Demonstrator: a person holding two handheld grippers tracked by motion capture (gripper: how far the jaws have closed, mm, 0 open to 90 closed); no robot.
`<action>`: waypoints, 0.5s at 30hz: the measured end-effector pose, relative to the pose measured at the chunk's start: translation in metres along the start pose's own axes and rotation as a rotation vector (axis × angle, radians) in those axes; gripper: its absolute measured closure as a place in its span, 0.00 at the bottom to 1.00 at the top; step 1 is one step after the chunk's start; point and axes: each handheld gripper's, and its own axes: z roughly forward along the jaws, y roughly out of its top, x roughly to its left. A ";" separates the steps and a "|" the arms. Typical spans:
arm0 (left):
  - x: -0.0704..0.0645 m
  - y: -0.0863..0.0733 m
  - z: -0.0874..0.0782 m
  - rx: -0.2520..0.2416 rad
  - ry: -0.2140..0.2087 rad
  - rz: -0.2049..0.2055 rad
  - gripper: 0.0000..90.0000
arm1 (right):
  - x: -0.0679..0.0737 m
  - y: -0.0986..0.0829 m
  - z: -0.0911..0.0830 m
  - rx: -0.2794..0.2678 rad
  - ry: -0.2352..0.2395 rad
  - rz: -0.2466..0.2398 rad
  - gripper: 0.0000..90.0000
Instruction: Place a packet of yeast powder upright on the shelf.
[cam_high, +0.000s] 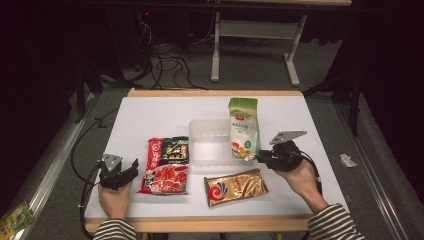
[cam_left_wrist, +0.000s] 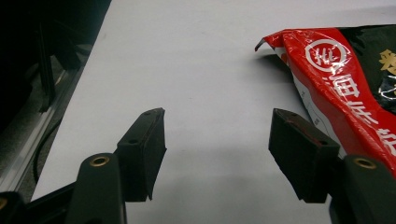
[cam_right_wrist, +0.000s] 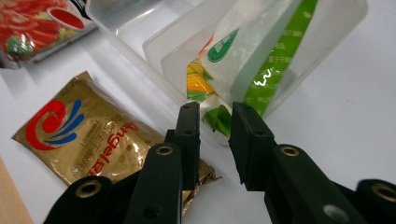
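Jaws of the right tool (cam_right_wrist: 212, 122) stand a little apart around the bottom corner of the green-and-white pouch (cam_right_wrist: 243, 60); whether they actually pinch it I cannot tell. That pouch leans tilted in the right end of the clear plastic tub (cam_high: 210, 145) in the middle of the worktop (cam_high: 150, 112). Just beside the right tool, toward the person, lies a gold packet (cam_high: 235, 186). The left tool (cam_left_wrist: 219, 140) has its jaws spread wide and holds nothing, low over bare worktop, with the red-and-black packet (cam_high: 166, 165) lying flat just to its right.
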 end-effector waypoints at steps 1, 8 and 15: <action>0.000 0.000 0.000 0.000 0.000 0.000 0.41 | 0.001 0.001 0.003 0.013 -0.006 -0.005 0.84; 0.000 0.000 0.000 0.000 -0.001 0.001 0.41 | 0.002 0.006 0.013 0.049 -0.022 -0.008 0.95; 0.000 0.000 0.000 -0.005 -0.001 0.002 0.41 | 0.004 0.012 0.021 0.080 -0.044 -0.028 1.00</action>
